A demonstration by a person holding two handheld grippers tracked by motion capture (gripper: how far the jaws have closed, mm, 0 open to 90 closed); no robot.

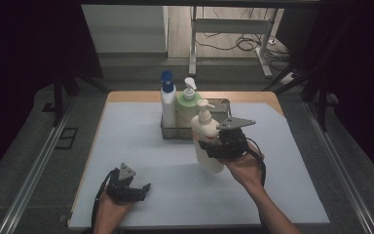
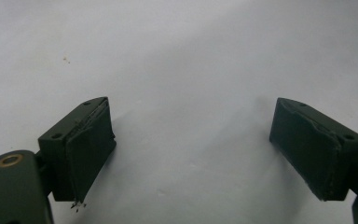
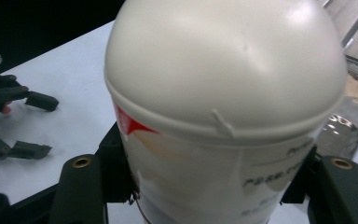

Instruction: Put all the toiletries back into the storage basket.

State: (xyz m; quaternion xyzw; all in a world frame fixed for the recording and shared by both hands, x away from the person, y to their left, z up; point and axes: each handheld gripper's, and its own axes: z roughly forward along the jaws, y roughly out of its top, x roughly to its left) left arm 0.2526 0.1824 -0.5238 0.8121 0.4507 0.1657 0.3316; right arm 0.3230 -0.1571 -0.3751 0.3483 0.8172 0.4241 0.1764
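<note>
The high view was dim overall: only the white sheet on the counter [image 1: 141,146] caught soft light from above, while the surroundings on both sides of the counter sank into near black. Shadows on the sheet were faint and diffuse. Detail was soft and slightly grainy.

In the left gripper view the sheet looked evenly grey-white, with blurred shadows beside each black jaw and mild darkening toward the corners.

In the right gripper view the cream bottle [image 3: 223,93] sat so close that its printed label was blurred; broad, gentle highlights lay on its dome, and everything behind the bottle was out of focus.
</note>
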